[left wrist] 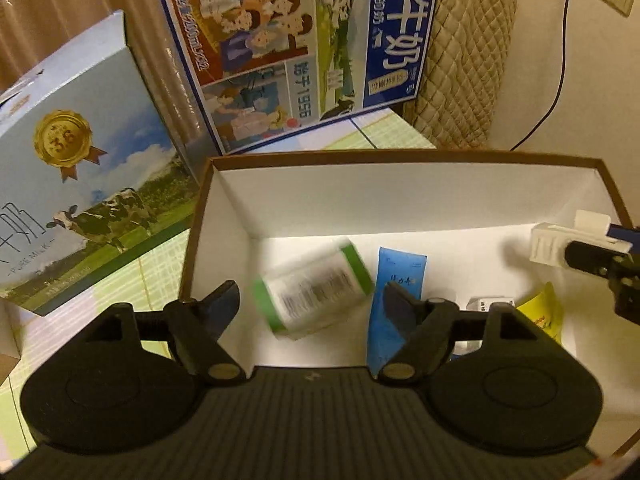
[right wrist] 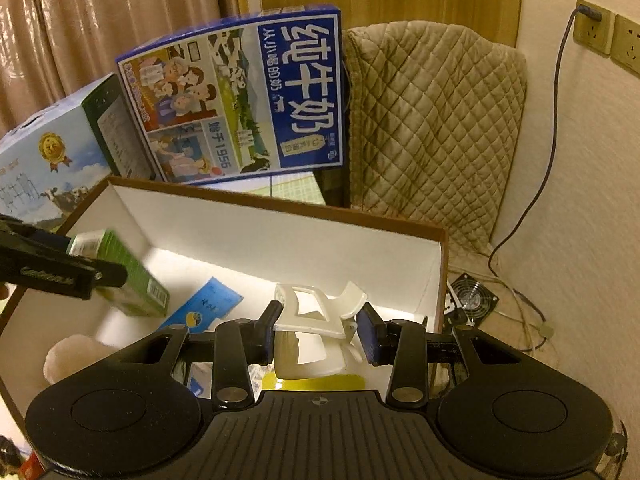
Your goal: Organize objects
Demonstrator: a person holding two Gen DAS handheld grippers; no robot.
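Both hands work over the open box (left wrist: 400, 200), which already holds a blue pouch (left wrist: 394, 280) and a yellow packet (left wrist: 540, 308) on its floor.

Left gripper (left wrist: 310, 304): the fingers are spread wide. The green carton (left wrist: 316, 288) lies between and just beyond them, blurred, with no pad contact visible in the left wrist view. It appears released and dropping toward the box floor. Its long axis runs diagonally, tilted up to the right in that view. In the right wrist view the carton (right wrist: 132, 276) sits at the box's left end, partly behind the left gripper's finger (right wrist: 60, 272).

Right gripper (right wrist: 318, 332): the fingers pinch a white clip (right wrist: 316, 312) from both sides. The clip is held above the box's right end, over the yellow packet (right wrist: 312, 382).

Governing relation: the clip is directly over bare box floor, well apart from the carton. Judged next move: spread the right fingers to drop the clip; the left hand is clear to withdraw upward.
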